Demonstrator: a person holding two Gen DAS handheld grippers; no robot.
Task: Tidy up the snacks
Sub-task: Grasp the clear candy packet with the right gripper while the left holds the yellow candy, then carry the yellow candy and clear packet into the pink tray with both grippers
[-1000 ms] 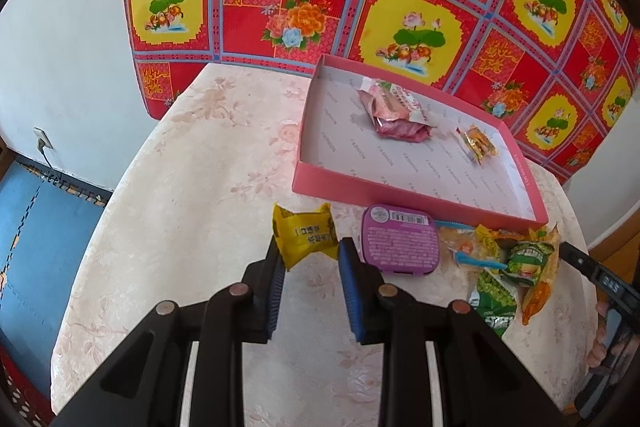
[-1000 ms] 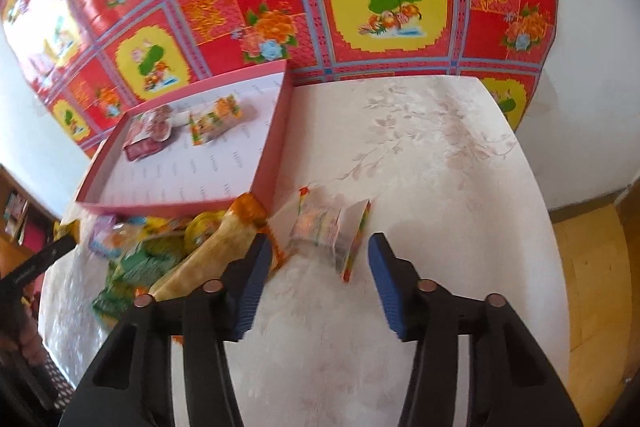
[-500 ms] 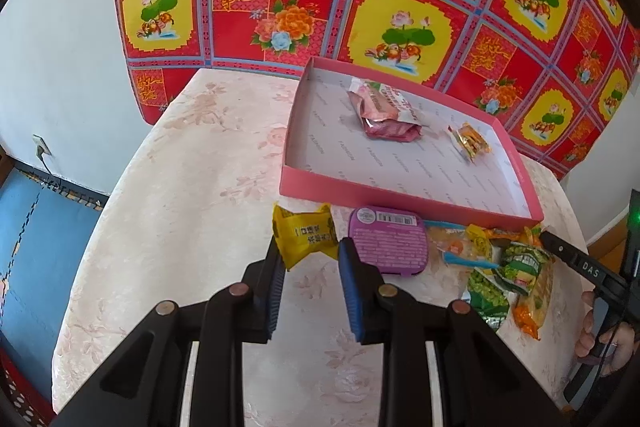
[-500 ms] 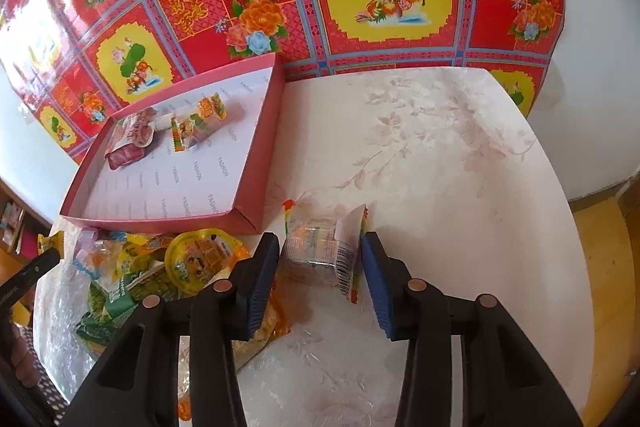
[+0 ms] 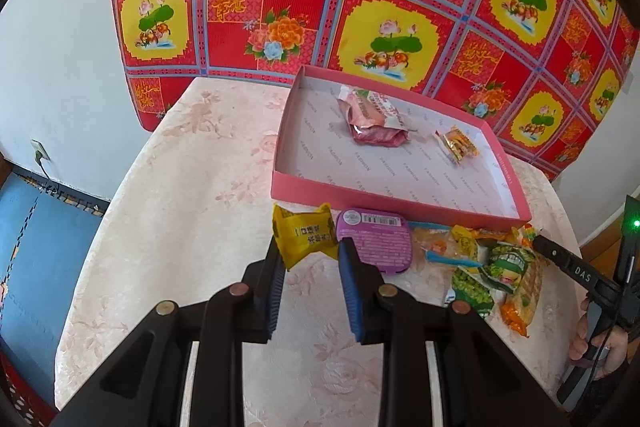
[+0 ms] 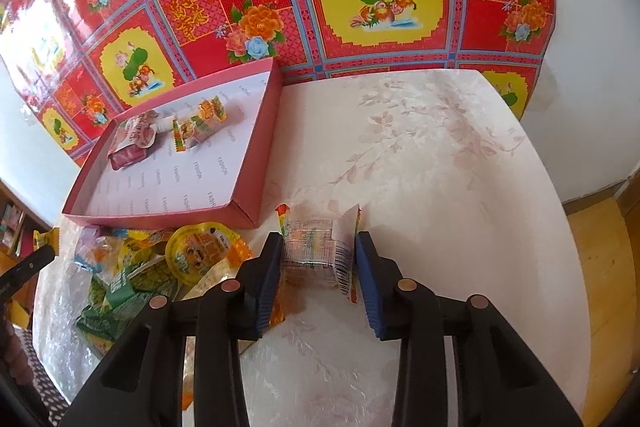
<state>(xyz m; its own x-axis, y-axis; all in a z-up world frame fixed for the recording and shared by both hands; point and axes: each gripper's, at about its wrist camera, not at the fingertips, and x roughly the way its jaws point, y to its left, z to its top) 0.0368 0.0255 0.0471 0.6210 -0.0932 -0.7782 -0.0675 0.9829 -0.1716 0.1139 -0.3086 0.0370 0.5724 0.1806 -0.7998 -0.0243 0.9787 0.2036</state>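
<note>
My left gripper [image 5: 310,251] is shut on a yellow snack packet [image 5: 304,233], held just in front of the pink box [image 5: 400,199]. In the right wrist view, my right gripper [image 6: 318,251] is closing its jaws on a clear snack packet [image 6: 312,247] that lies on the table. Both pads touch the packet's ends. The pink box [image 6: 168,217] holds a pink wrapper [image 5: 372,119] and a small orange packet [image 5: 458,145]. A purple tin [image 5: 374,241] lies beside the yellow packet.
A heap of green and yellow snack bags [image 5: 492,267] lies along the box's near wall, also in the right wrist view as snack bags [image 6: 132,279]. A person's hand [image 5: 596,343] is at the far right. The pale floral tablecloth [image 6: 440,167] ends in a rounded edge.
The right jaws have narrowed from standing wide of the clear packet to touching its ends. The left gripper has stayed put with the yellow packet.
</note>
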